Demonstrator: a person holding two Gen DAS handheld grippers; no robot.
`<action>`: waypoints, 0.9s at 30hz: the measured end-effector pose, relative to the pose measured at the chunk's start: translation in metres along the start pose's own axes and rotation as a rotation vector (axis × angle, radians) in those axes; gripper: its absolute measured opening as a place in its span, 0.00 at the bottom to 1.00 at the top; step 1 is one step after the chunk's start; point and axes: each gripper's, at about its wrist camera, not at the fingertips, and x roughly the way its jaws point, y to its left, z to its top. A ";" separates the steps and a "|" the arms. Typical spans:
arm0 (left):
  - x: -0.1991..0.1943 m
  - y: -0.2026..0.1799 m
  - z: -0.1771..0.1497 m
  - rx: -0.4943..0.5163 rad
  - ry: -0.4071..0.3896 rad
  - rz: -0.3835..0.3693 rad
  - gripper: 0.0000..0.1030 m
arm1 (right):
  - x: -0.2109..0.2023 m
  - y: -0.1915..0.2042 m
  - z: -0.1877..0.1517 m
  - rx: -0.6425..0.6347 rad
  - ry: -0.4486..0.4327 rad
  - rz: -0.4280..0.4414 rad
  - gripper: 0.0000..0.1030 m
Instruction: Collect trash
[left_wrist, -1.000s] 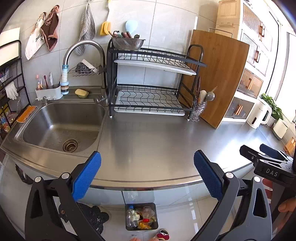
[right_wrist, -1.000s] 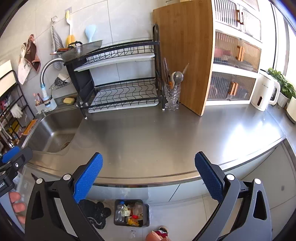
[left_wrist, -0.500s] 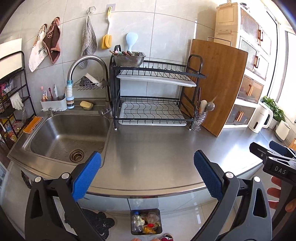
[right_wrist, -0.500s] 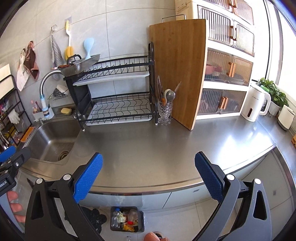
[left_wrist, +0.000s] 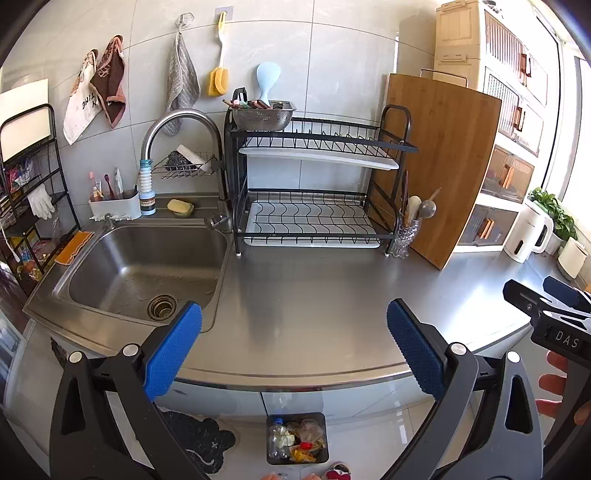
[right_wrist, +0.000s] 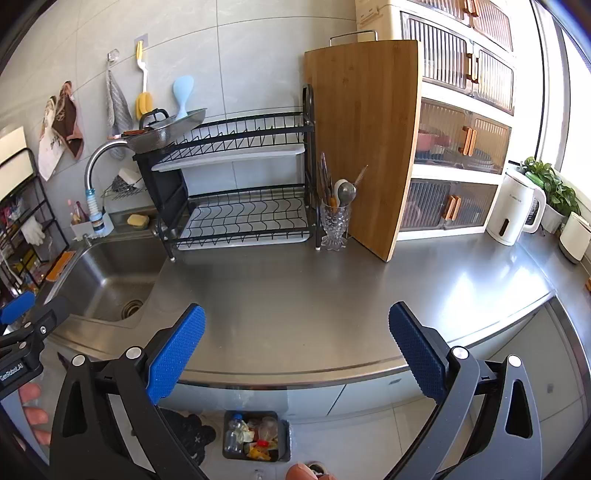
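A dark trash bin (left_wrist: 297, 437) stands on the floor below the counter edge, holding a plastic bottle, wrappers and bits of red and yellow trash; it also shows as the bin (right_wrist: 255, 435) in the right wrist view. My left gripper (left_wrist: 293, 347) is open above the steel counter's front edge, nothing between its blue pads. My right gripper (right_wrist: 296, 349) is open too and holds nothing. No loose trash is visible on the steel counter (left_wrist: 325, 302).
A sink (left_wrist: 144, 266) lies at the left with a two-tier dish rack (left_wrist: 314, 184) beside it. A utensil glass (right_wrist: 334, 225), bamboo cutting board (right_wrist: 365, 144) and white kettle (right_wrist: 515, 208) stand further right. A black floor mat (left_wrist: 199, 439) lies beside the bin.
Both grippers have risen and pulled back from the counter, so more wall and the cabinet tops show. Both stay open.
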 end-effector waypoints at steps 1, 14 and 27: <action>0.000 0.000 0.000 -0.001 0.003 0.001 0.92 | 0.000 0.000 0.000 0.002 0.000 0.002 0.97; 0.005 -0.005 -0.002 0.013 0.022 0.020 0.92 | 0.006 -0.006 -0.002 0.012 0.011 0.014 0.97; 0.002 -0.010 0.003 0.015 0.005 0.023 0.92 | 0.006 -0.012 0.001 0.013 0.004 0.012 0.97</action>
